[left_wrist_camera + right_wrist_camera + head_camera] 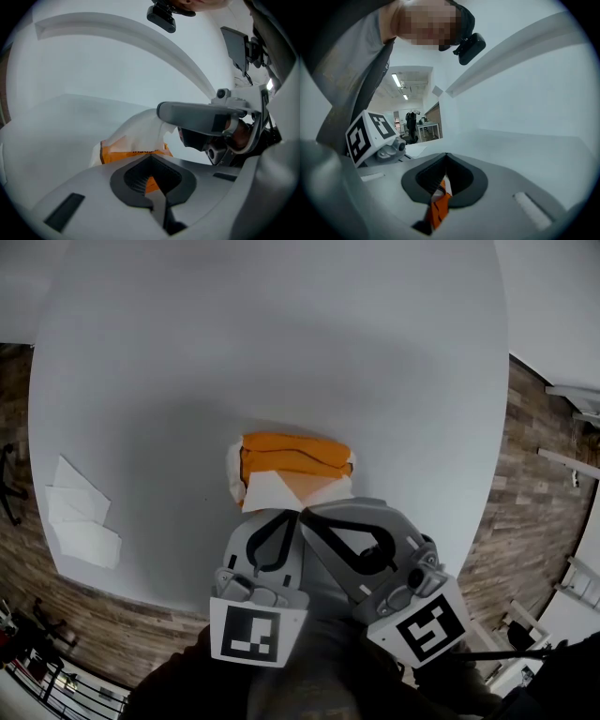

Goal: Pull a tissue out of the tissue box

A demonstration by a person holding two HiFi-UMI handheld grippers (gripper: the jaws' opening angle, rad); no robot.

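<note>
Orange wrapper with a sliver of white is pinched between the pressed-together fingers of the right gripper (445, 159); the left gripper (151, 161) is likewise closed, orange showing in its seam, seemingly clamping the near edge of the tissue box (295, 454); the likely risk is that a pull drags or tears the soft pack, since wrapper is caught too; the tissue (270, 491) rises at the box's near side, against both fingertips; loose tissues (82, 521) lie well left of the box on the counter (281, 334).
</note>
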